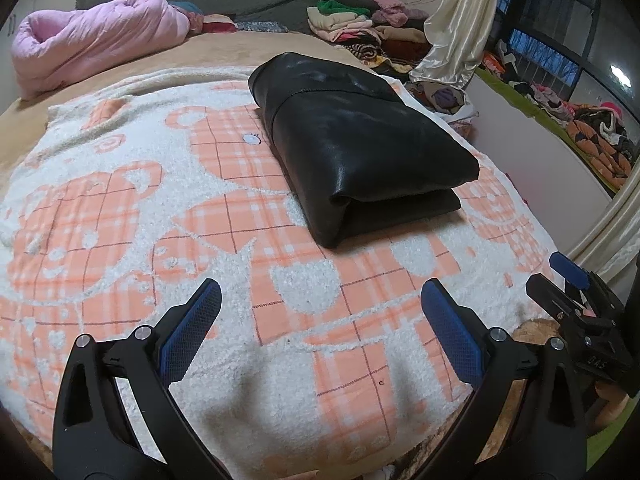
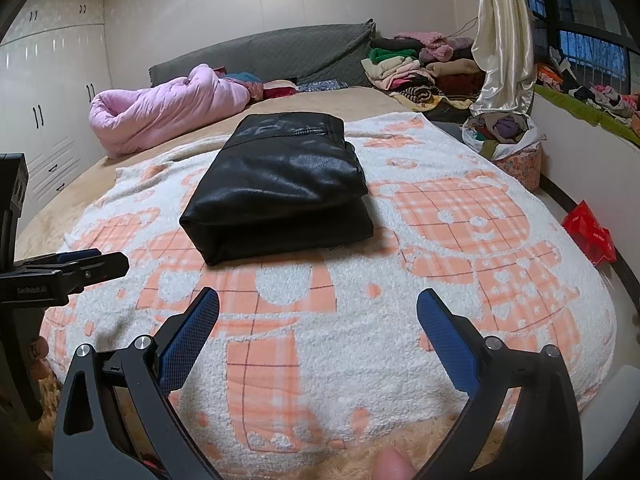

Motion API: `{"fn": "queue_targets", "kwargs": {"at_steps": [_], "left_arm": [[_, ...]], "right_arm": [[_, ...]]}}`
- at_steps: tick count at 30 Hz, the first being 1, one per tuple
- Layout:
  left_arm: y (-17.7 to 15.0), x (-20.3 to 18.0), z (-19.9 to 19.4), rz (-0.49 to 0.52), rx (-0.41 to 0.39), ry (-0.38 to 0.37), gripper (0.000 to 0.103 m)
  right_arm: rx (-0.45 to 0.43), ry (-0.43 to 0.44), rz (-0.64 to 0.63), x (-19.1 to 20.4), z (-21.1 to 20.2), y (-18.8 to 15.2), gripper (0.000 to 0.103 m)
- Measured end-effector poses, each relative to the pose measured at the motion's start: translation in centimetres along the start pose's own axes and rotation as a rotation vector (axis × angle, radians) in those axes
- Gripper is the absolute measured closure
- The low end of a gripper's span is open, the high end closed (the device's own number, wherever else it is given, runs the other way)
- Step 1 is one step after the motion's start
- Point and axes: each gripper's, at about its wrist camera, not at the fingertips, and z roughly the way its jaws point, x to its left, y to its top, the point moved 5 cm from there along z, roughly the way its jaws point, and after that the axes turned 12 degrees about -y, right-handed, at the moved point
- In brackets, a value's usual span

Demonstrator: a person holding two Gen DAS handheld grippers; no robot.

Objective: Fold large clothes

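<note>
A black leather garment (image 1: 360,144) lies folded into a thick rectangle on the orange-and-white bear blanket (image 1: 160,208); it also shows in the right wrist view (image 2: 280,188). My left gripper (image 1: 320,292) is open and empty, held above the blanket, short of the garment's near edge. My right gripper (image 2: 318,300) is open and empty, also short of the garment. In the left wrist view the right gripper (image 1: 576,280) shows at the right edge. In the right wrist view the left gripper (image 2: 80,264) shows at the left edge.
A pink quilt (image 2: 160,112) lies bundled at the bed's far left. A pile of folded clothes (image 2: 412,68) sits at the far right by the grey headboard (image 2: 272,52). A cream curtain (image 2: 500,40), a clothes basket (image 2: 508,140) and a red bag (image 2: 588,232) stand at the right.
</note>
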Motion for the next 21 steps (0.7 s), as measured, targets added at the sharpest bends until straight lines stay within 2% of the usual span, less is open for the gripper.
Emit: {"fn": "queue_targets", "kwargs": {"at_steps": [21], "left_arm": [[-0.03, 0.06, 0.05, -0.001, 0.003, -0.001, 0.009]], "right_arm": [[0.000, 0.001, -0.004, 0.07, 0.23, -0.28, 0.004]]}}
